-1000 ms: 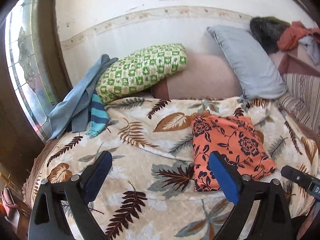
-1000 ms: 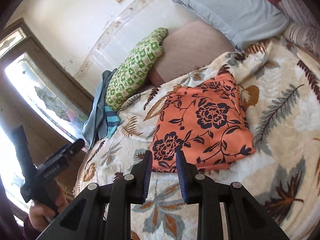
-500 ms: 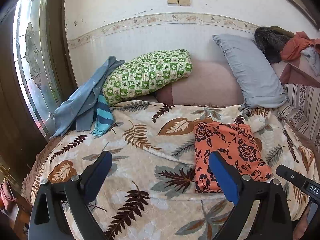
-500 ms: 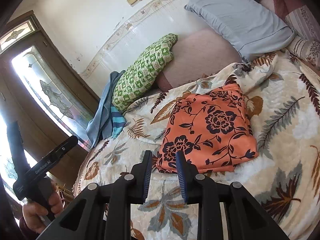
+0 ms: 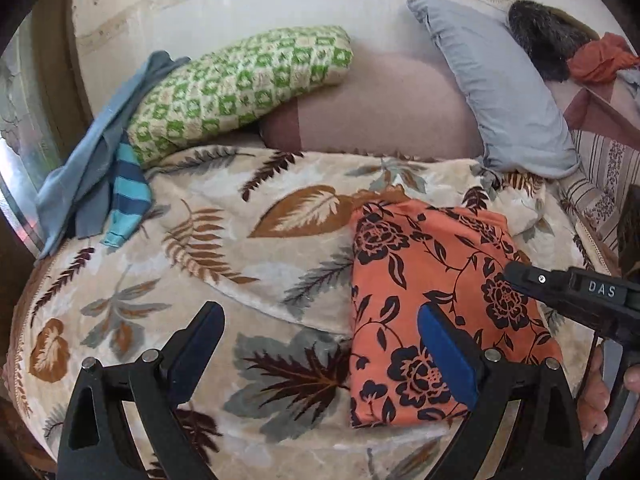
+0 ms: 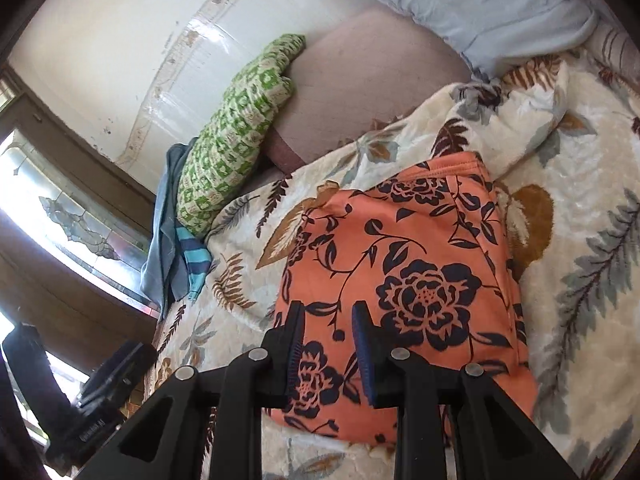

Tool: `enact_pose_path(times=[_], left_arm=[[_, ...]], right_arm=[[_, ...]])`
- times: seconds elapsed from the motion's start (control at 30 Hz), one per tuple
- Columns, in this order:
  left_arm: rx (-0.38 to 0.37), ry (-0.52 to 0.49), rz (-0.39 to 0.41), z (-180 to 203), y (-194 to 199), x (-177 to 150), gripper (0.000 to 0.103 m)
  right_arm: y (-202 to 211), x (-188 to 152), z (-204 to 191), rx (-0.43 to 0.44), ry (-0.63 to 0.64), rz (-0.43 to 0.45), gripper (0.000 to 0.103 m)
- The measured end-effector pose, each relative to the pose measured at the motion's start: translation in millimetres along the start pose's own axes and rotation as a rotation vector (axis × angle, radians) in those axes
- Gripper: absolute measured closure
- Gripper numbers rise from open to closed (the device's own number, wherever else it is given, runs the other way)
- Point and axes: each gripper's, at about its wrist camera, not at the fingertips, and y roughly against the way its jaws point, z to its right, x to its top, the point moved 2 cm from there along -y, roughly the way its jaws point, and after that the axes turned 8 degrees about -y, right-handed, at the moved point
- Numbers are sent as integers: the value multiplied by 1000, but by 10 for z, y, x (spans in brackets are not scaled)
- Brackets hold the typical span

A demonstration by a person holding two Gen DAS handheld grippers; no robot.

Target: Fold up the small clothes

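One folded orange cloth [image 5: 436,300] with dark flowers lies flat on the leaf-print blanket [image 5: 248,264], toward the blanket's right side and close to its near edge.

In the left wrist view the left gripper [image 5: 320,344] hangs above the blanket with its jaws spread wide and nothing between them; its right blue pad [image 5: 444,352] sits over the cloth's near part, its left pad over bare blanket. This view alone shows a dark heap [image 5: 540,36] and a red cloth [image 5: 600,60] in the far right corner, and the body of the right tool marked "DAS" at the right edge.

The right wrist view looks down more steeply. The right gripper [image 6: 326,354] is over the cloth's near left corner, jaws narrowly parted with nothing pinched between them. Only here a window shows at the left.

Both views show three pillows along the wall: one green checked [image 5: 240,84], one pink [image 5: 384,108], one grey [image 5: 504,88]. One blue garment [image 5: 92,160] and one striped piece [image 5: 128,200] lie at the blanket's far left corner.
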Motion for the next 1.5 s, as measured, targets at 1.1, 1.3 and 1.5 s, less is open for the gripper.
enact_pose_path(times=[1.1,1.3,1.5], left_arm=[[164,-174,24,445,245,-28,4],[188,-131,123,249,860,-42,4],[198,-106,183,139,1260,-150,4]], right_arm=[[315,-116,32,-28,35,35,75],[774,-479,-93,13,85,159,67],[1078,-649,-198,75,86,266,38]])
